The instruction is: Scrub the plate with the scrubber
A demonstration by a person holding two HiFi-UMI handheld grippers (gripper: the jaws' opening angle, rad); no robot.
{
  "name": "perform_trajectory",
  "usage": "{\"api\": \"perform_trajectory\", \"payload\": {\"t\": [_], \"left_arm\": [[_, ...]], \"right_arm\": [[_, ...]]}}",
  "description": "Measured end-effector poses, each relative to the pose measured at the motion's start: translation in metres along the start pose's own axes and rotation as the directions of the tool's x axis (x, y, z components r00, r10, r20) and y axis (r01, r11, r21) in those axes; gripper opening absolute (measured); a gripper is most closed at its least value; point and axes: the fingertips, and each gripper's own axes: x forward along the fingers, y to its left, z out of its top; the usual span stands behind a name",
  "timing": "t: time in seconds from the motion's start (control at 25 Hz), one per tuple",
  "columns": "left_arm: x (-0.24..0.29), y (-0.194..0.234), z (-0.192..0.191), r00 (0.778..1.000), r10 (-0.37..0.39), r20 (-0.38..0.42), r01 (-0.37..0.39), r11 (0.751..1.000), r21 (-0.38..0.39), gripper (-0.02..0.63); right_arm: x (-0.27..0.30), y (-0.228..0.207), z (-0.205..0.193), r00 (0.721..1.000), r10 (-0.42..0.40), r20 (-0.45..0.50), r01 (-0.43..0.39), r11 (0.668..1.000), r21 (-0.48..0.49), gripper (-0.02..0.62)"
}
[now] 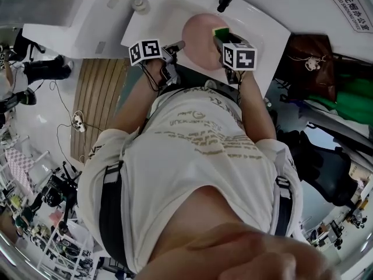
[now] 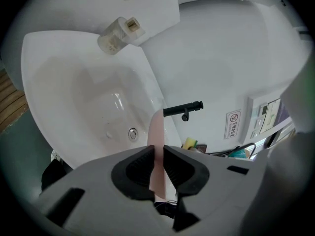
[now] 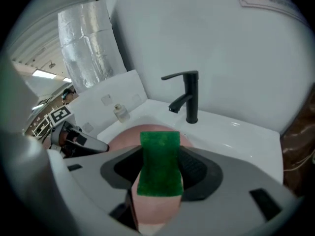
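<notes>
A pink plate (image 1: 201, 32) is held over the white sink (image 1: 166, 10). My left gripper (image 1: 176, 46) is shut on its left rim; in the left gripper view the plate (image 2: 156, 132) runs edge-on between the dark pads (image 2: 138, 168). My right gripper (image 1: 221, 37) is shut on a green scrubber (image 1: 221, 30). In the right gripper view the scrubber (image 3: 158, 163) lies flat between the jaws against the plate's face (image 3: 125, 137). The left gripper (image 3: 78, 141) shows at that plate's left edge.
A black faucet (image 3: 189, 97) stands at the back of the sink (image 2: 88, 97), with the drain (image 2: 132, 133) below the plate. A small clear bottle (image 3: 120, 113) sits on the counter at the left. A wall with a sign (image 1: 349, 4) is behind.
</notes>
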Motion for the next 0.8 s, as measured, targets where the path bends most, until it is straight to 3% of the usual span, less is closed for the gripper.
{"api": "perform_trajectory", "payload": {"t": [0.16,0.36,0.8], "left_arm": [[0.003,0.01,0.008,1.0,0.019,0.018,-0.018,0.999,-0.037,0.066],[0.008,0.018,0.014,0.999,0.032,0.031,-0.03,0.996,-0.087,0.066],[0.025,0.035,0.003,0.995,0.095,0.012,-0.091,0.982,-0.164,0.067]], "right_arm": [[-0.025,-0.001,0.013,0.987,-0.02,0.158,0.021,1.0,-0.004,0.224],[-0.063,-0.004,0.026,0.937,-0.04,0.346,0.039,0.999,0.009,0.222],[-0.097,-0.025,-0.004,0.918,-0.118,0.38,0.08,0.99,0.113,0.222]]}}
